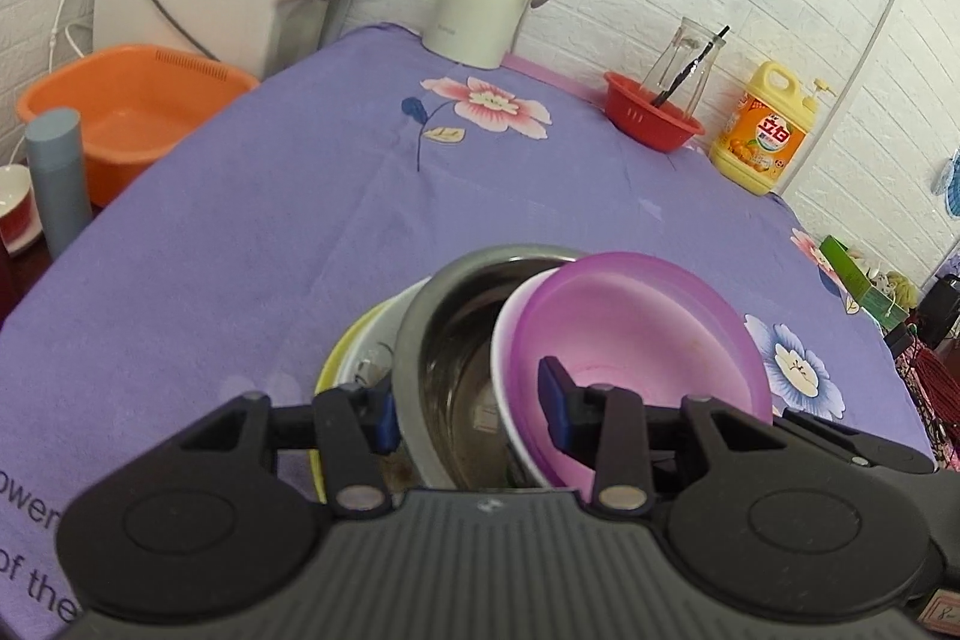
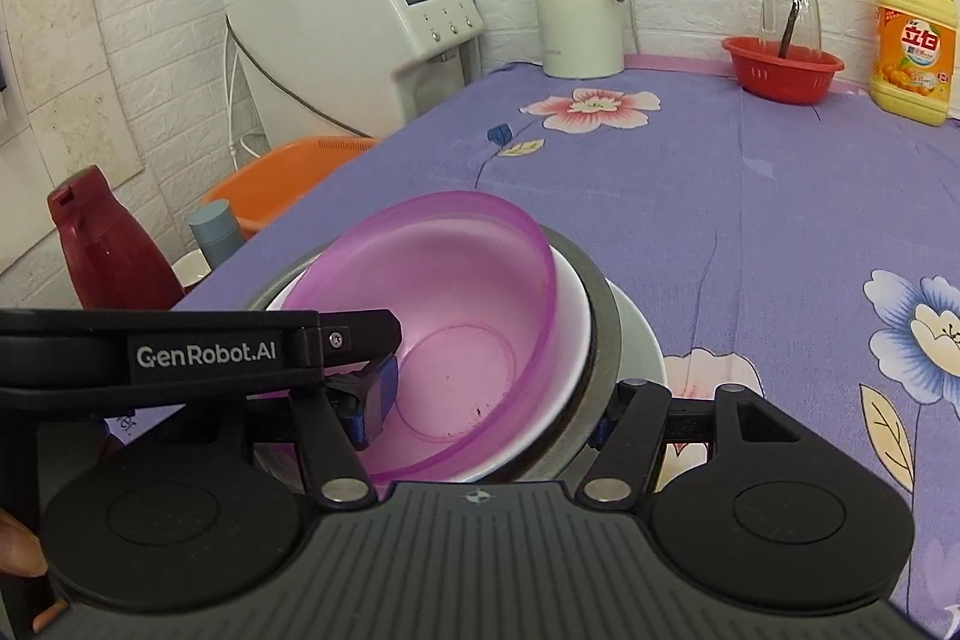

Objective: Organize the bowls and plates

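Nested stack: one purple bowl, one white, one steel; two tongs gripping.

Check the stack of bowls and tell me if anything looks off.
The purple bowl does not sit square: it leans, nested off-centre in the white bowl, which sits in the steel bowl. Dark specks lie on the purple bowl's bottom. Both the left gripper and the right gripper straddle the stack's rims.

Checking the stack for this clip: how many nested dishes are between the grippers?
4: purple bowl on top, white bowl under it, steel bowl next, and a pale plate at the bottom. More could be hidden beneath.
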Motion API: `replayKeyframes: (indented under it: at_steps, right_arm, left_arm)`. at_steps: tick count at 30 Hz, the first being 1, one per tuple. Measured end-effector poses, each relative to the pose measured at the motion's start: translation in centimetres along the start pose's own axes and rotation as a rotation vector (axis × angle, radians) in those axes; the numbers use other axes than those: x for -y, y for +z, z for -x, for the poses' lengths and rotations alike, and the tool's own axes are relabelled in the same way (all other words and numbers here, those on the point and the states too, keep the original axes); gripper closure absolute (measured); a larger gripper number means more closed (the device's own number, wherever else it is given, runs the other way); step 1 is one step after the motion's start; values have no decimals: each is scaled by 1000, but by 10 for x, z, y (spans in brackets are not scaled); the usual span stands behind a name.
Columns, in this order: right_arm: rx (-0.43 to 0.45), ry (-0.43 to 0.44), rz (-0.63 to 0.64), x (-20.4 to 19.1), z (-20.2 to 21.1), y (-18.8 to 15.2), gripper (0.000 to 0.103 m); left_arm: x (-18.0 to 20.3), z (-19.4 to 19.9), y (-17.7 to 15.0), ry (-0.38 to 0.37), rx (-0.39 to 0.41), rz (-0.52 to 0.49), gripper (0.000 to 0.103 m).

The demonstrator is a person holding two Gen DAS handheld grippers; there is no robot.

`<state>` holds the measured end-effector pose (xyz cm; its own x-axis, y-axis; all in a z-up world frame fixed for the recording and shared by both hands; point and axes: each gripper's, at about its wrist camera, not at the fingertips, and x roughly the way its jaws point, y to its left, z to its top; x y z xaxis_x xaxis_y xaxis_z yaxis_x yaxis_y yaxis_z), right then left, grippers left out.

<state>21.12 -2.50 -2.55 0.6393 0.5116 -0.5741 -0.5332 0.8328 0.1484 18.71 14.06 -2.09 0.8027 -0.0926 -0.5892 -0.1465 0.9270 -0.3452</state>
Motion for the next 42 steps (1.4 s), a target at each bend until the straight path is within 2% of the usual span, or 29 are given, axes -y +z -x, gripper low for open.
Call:
replayKeyframes:
  at_steps: [10, 12, 13, 16, 18, 24, 32, 39, 42]
  right_arm:
    - [2, -4, 3, 1, -3, -1, 1]
    - [0, -2, -1, 0, -3, -1, 0]
    - [3, 1, -2, 0, -3, -1, 0]
    - [29, 13, -3, -3, 2, 0, 0]
    - [60, -2, 11, -7, 6, 2, 0]
    - [136, -33, 5, 0, 21, 8, 0]
    - [154, -90, -46, 25, 34, 8, 0]
    - [173, -131, -121, 47, 53, -2, 0]
    - [200, -158, -138, 52, 66, -8, 0]
  left_arm:
    - [-4, -2, -2, -15, 12, 8, 63]
    - [-5, -1, -1, -8, 22, 9, 59]
    - [-4, 1, -2, -7, 33, 4, 52]
    - [-4, 5, 4, -12, 50, 15, 49]
    - [-4, 9, 7, -13, 66, 18, 46]
    - [-5, 17, 16, -15, 112, 20, 45]
    - [2, 22, 21, 0, 143, 6, 40]
    - [29, 29, 18, -29, 151, -25, 36]
    - [43, 39, 11, -27, 190, -59, 33]
